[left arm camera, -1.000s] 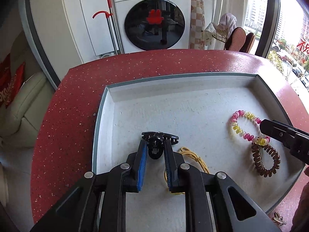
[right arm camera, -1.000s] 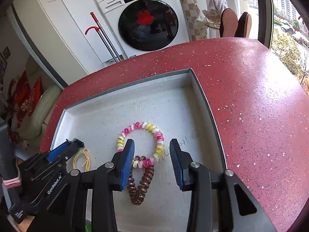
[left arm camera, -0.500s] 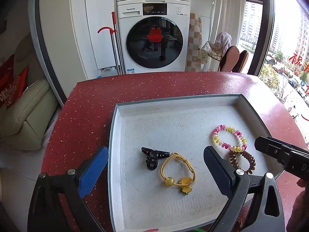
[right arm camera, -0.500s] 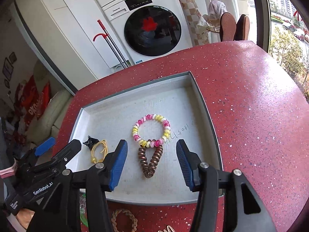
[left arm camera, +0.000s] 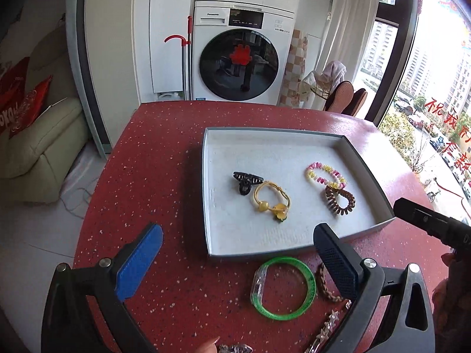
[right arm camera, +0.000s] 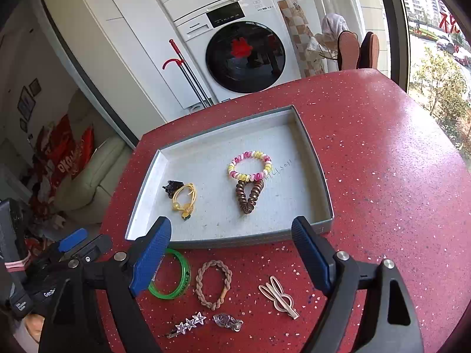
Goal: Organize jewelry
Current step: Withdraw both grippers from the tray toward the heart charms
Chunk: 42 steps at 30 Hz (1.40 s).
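- Left wrist view: a second ago the left claw [left arm camera: 237, 260] sat low inside the tray [left arm camera: 300, 133], nearly shut around the black hair clip [left arm camera: 246, 180]. Now it is drawn back over the red surface [left arm camera: 159, 158], jaws spread as wide as they go, with nothing between them.
- The black hair clip lies free on the tray floor, touching the yellow hair tie [left arm camera: 272, 201], so that drop-off looks finished.
- Further right in the tray, the pink-and-yellow bracelet [left arm camera: 325, 174] touches the brown spiral hair tie [left arm camera: 340, 200].
- Outside the tray, near its front wall, the green bangle [left arm camera: 282, 288] waits between the left jaws' line of sight, likely the next pick.
- Right wrist view: the right claw [right arm camera: 232, 253] hung close above the bracelet and spiral tie a second ago, jaws narrow. It has since pulled back past the tray's front wall [right arm camera: 235, 239], and its jaws are opening, holding nothing.
- Four pieces are now in the tray. Still on the surface in front: the green bangle [right arm camera: 176, 282] partly behind the left pad, a braided tan hair tie [right arm camera: 213, 284], a gold hair pin [right arm camera: 278, 297], a star hair clip [right arm camera: 188, 325] and a small silver clip [right arm camera: 228, 322].
- Judged from this, the task is a little under halfway, and both claws are free to collect the next pieces.
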### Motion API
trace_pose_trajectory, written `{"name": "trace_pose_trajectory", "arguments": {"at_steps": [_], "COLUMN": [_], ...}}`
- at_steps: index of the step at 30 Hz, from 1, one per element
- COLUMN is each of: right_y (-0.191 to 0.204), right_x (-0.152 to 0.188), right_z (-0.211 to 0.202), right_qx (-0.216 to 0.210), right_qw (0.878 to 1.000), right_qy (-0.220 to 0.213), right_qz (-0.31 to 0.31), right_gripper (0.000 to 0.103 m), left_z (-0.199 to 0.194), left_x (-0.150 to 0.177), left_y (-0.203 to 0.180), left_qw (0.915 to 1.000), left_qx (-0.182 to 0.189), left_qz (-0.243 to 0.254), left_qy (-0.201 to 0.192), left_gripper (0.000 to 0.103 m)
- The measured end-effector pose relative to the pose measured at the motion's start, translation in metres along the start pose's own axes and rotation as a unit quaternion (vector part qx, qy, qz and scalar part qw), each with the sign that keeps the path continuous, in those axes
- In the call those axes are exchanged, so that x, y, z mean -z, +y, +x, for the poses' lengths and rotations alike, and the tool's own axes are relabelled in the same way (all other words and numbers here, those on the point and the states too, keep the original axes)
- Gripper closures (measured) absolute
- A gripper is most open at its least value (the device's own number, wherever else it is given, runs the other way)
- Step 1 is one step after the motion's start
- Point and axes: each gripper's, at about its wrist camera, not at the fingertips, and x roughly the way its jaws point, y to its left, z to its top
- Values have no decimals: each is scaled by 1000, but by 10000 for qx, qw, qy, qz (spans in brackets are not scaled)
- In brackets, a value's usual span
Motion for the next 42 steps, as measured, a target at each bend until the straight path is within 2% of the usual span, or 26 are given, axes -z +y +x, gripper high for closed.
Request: {"name": "trace_pose_trajectory", "arguments": {"at_steps": [6,10,15,21,28,35,42], "right_y": [10,13,16,8,-1,-5,-3], "right_x": [19,31,45,78,110,115,110], "right_z": [-20,-34,-42,-43,-36,-35,-31], "right_qx": [54,-79,-21,105,377,688,669], "right_qw": [9995,9994,9995,9983,9954,9930,9921], "right_qy": [-205,-259,24,432,765,763,767], "right_qz": [-223,-192,-325,-364,-432,-584,-733], "right_gripper": [14,14,14,14,14,14,14], "left_z": [-25,-38,-44,-47,-41,-32,-27], "left_x": [35,52,69,89,118,128,125], "left_y": [2,-2,1,9,10,16,18], "left_qw": [9997,9988,9991,9991,9980,9979,9984], "left_qx": [-210,-358,-331,-389,-584,-581,-395], "left_qz": [101,283,243,143,192,-11,225], "left_qy": [-62,-170,-114,-46,114,295,343], "left_gripper": [0,0,0,0,0,0,0]}}
